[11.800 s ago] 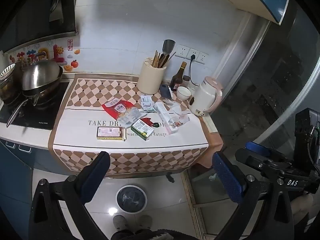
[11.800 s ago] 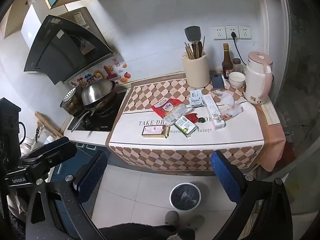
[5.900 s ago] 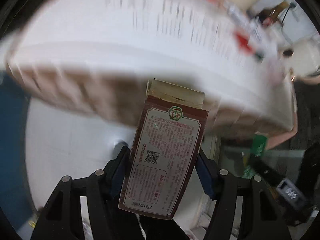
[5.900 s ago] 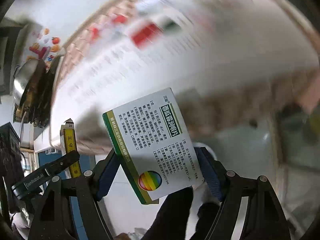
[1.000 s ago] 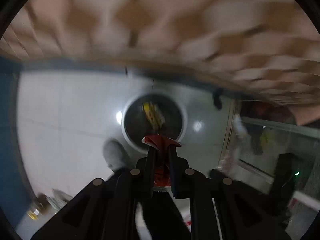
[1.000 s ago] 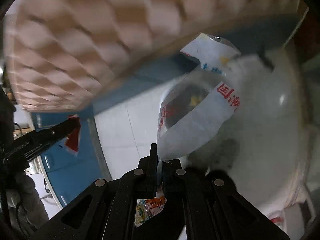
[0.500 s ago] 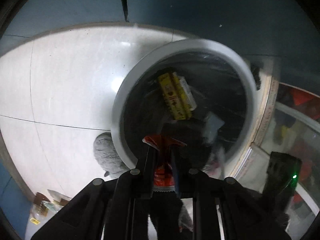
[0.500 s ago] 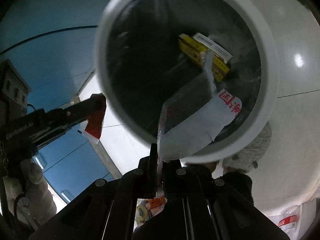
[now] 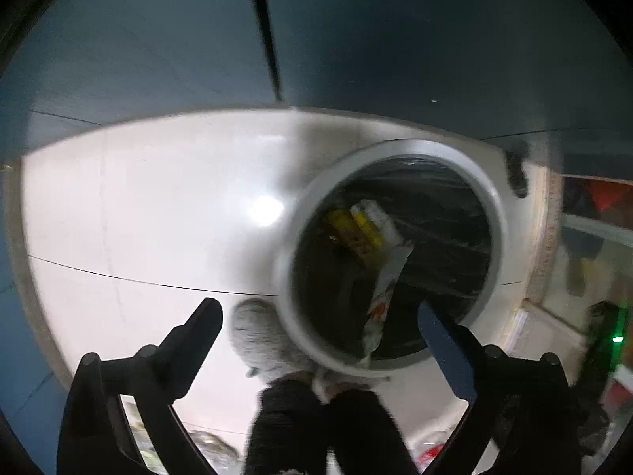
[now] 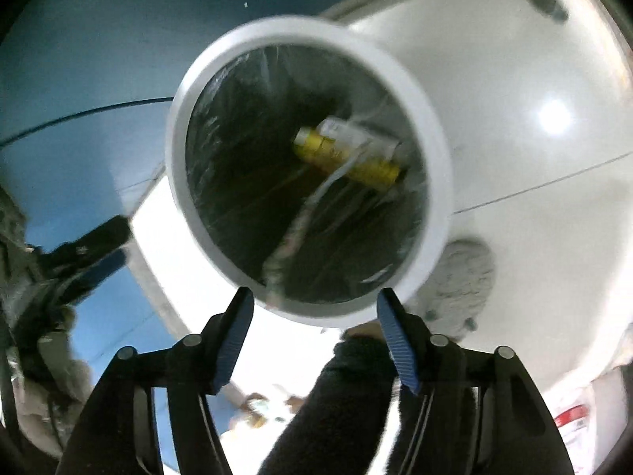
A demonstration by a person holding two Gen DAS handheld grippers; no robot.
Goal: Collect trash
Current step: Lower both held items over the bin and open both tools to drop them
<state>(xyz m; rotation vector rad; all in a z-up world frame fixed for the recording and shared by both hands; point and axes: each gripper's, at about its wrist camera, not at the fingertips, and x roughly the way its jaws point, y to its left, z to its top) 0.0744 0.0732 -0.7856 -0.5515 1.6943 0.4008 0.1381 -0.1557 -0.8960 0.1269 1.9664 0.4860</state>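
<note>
A round white trash bin [image 9: 490, 213] with a black liner stands on the floor below both grippers; it also shows in the right wrist view [image 10: 435, 182]. Inside lie a yellow box [image 9: 352, 233] [image 10: 344, 158] and a white box. A white plastic wrapper [image 9: 385, 293] [image 10: 296, 229] is dropping edge-on into the bin, blurred. My left gripper [image 9: 320, 324] is open and empty above the bin's near rim. My right gripper [image 10: 314, 312] is open and empty just above the rim.
White tiled floor [image 9: 138, 217] surrounds the bin. Blue cabinet fronts [image 9: 158, 39] stand behind it. My grey slipper [image 9: 261, 340] [image 10: 467, 277] is beside the bin's near side. A dark cabinet foot [image 9: 516, 174] stands at the right.
Both grippers have opened. The red wrapper has left the left gripper and the white wrapper has left the right one, falling into the bin.
</note>
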